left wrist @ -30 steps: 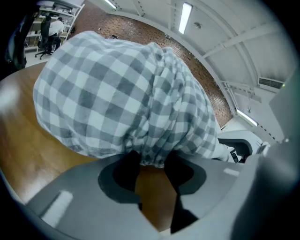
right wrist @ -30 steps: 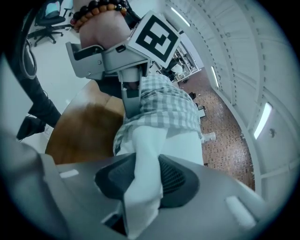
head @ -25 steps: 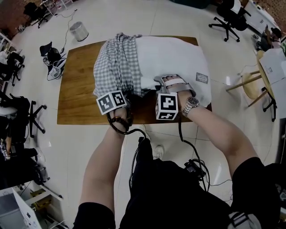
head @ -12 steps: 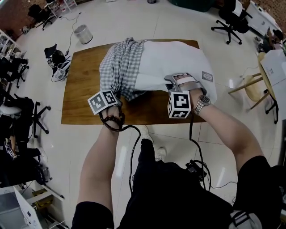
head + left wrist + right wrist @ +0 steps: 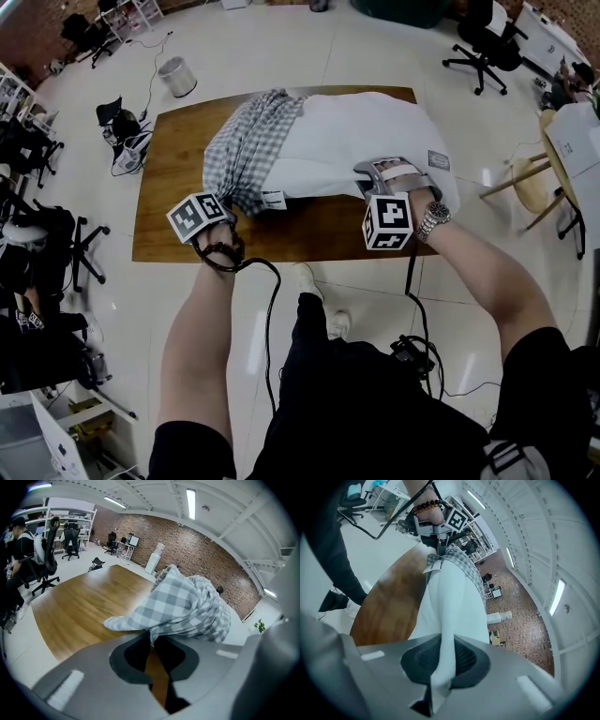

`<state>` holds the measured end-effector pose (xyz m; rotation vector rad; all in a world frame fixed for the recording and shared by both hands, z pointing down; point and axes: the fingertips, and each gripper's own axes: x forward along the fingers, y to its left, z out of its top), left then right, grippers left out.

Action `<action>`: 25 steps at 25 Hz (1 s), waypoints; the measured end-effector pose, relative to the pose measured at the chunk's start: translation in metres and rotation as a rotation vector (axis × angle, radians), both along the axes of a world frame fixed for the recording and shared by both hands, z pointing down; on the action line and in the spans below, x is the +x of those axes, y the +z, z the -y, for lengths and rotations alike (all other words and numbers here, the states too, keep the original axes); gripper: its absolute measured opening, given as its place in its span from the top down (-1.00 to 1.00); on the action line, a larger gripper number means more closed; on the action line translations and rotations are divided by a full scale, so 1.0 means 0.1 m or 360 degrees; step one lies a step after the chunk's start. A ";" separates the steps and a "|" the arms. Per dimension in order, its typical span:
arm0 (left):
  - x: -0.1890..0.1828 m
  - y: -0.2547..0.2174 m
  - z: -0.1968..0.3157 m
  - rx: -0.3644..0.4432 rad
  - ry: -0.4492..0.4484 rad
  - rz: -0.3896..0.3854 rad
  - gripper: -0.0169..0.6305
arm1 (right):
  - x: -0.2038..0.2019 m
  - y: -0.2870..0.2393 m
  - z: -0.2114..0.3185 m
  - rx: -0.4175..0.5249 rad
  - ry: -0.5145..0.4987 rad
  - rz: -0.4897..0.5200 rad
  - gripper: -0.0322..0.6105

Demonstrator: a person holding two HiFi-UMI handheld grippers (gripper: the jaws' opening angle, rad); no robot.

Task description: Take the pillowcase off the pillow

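We clamp the left gripper (image 5: 151, 637) on the checked pillowcase (image 5: 248, 141) hem, the right gripper (image 5: 439, 670) on the white pillow (image 5: 366, 127). The pillow lies lengthwise across the table (image 5: 169, 202), cased end leftward.

Looking like an open-plan office or lab workspace, judging by swivel chairs (image 5: 478, 42) standing about on glossy white floor tiles (image 5: 281, 42), desks with monitors (image 5: 132, 540) lining a brick wall (image 5: 201, 550), strip lights (image 5: 191, 503) glowing under a white vaulted ceiling (image 5: 140, 494), and a waste bin (image 5: 175, 75) sitting near the wooden bench (image 5: 173, 187).
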<state>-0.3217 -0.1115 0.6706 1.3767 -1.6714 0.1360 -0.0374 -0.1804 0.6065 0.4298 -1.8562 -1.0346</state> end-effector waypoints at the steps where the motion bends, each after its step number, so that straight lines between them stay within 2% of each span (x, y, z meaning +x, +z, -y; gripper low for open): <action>1: -0.02 0.00 -0.02 -0.0003 -0.0005 0.0008 0.86 | 0.00 0.00 -0.02 -0.0004 0.0005 -0.0001 0.81; 18: -0.25 -0.10 -0.24 0.0014 -0.0051 0.0014 0.84 | 0.09 0.00 -0.23 -0.0031 0.0057 -0.0017 0.80; 21: -0.26 -0.11 -0.29 -0.0013 -0.0015 0.0027 0.84 | 0.10 0.02 -0.28 -0.0046 0.0065 -0.0018 0.79; 23: -0.23 -0.11 -0.32 -0.0042 0.0036 0.0044 0.75 | 0.09 0.02 -0.32 -0.0073 0.0055 -0.0014 0.74; 25: -0.23 -0.15 -0.37 -0.0059 0.0061 0.0077 0.51 | 0.07 0.01 -0.38 -0.0122 0.0029 0.0001 0.52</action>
